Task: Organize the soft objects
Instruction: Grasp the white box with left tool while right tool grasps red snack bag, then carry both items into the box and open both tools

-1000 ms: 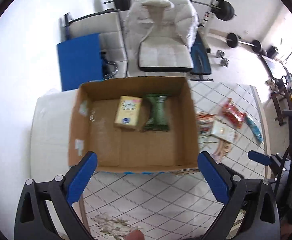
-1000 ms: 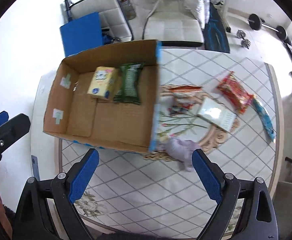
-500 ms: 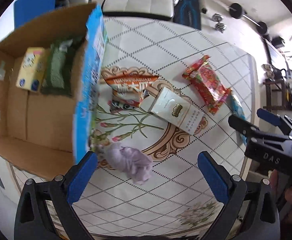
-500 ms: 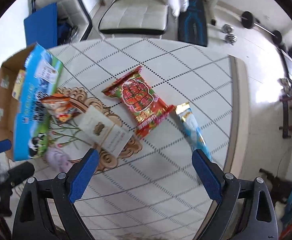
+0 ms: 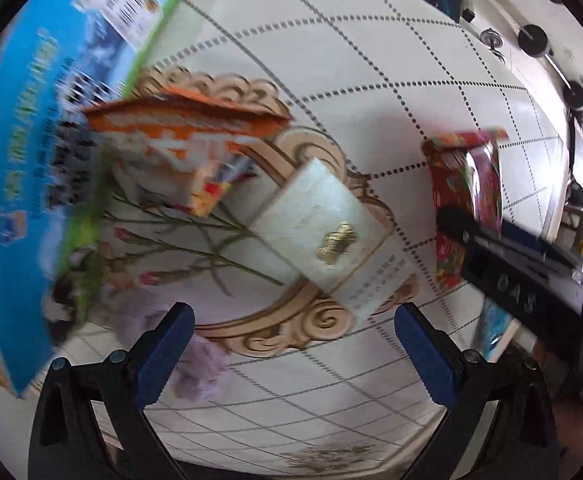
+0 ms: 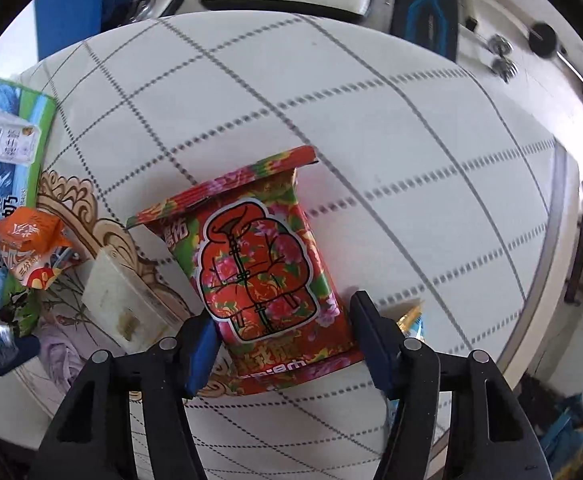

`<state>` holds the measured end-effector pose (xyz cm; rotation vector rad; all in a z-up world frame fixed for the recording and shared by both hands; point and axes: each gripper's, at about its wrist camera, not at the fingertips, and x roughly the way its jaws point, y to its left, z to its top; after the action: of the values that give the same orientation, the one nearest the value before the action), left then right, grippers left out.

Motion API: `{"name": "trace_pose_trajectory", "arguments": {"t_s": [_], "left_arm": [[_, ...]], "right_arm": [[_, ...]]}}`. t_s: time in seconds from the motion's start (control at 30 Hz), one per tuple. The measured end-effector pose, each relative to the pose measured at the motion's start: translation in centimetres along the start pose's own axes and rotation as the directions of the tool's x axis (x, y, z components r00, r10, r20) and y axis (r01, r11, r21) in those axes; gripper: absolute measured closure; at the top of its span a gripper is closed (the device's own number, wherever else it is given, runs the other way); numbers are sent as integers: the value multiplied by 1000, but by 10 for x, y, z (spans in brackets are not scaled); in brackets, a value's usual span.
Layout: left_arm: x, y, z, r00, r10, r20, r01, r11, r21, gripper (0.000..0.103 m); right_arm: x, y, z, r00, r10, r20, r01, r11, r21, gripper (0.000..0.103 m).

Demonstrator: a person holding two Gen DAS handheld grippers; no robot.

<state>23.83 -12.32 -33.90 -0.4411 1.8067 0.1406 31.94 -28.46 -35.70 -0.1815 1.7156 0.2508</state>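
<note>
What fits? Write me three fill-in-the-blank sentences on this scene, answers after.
1. The right gripper straddles the ___ packet.
2. Both grippers have their jaws ___.
3. Beside the box lies an ___ packet, with the white pack further right.

Answers: red; open; orange

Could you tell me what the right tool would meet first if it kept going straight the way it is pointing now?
Most likely the red floral snack packet: the open right tool already straddles its near end on the table, though how far above it the tool sits is unclear.
</note>
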Motion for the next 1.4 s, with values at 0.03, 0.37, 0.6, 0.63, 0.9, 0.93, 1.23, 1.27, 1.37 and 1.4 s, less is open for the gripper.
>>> {"name": "trace_pose_trajectory", "arguments": {"t_s": [0.03,0.37,0.6,0.63,0.9,0.93,1.23,1.27,1.37,1.4], "left_arm": [[6,-2,2,1000,-2,-19,1,1000,-26,2],[44,-15,30,995,86,-58,-93,987,-131,2],[41,-34,15,987,163,12,-163,980,115,31],[42,-41,9,981,192,25,-193,963,189,32],[57,-38,-17,975,214,63,-224,930,291,35],[55,-32,-14,979,196,54,-203,938,280,38],[18,-11,-24,968,179,178,-234,901,365,45],[10,-8,-30,968,165,191,-227,900,373,46],[-20,3,-51,963,114,245,-209,889,407,46],[-29,6,-58,960,98,263,-205,885,418,46]], "right_arm": [[0,-13,-5,1000,0,-9,0,998,56,41],[-1,-76,-37,999,52,16,-55,964,262,42],[4,-79,-56,999,48,-7,-45,961,273,43],[10,-72,-60,999,49,-18,-43,961,272,43],[23,-62,-78,998,50,-37,-37,953,300,41],[23,-60,-77,998,38,-41,-24,953,301,42],[-2,-55,-102,998,63,12,-63,926,372,51],[-8,-55,-107,997,71,25,-75,922,379,51],[-29,-47,-128,994,93,64,-110,916,385,52],[-37,-42,-135,992,99,77,-121,917,380,52]]}}
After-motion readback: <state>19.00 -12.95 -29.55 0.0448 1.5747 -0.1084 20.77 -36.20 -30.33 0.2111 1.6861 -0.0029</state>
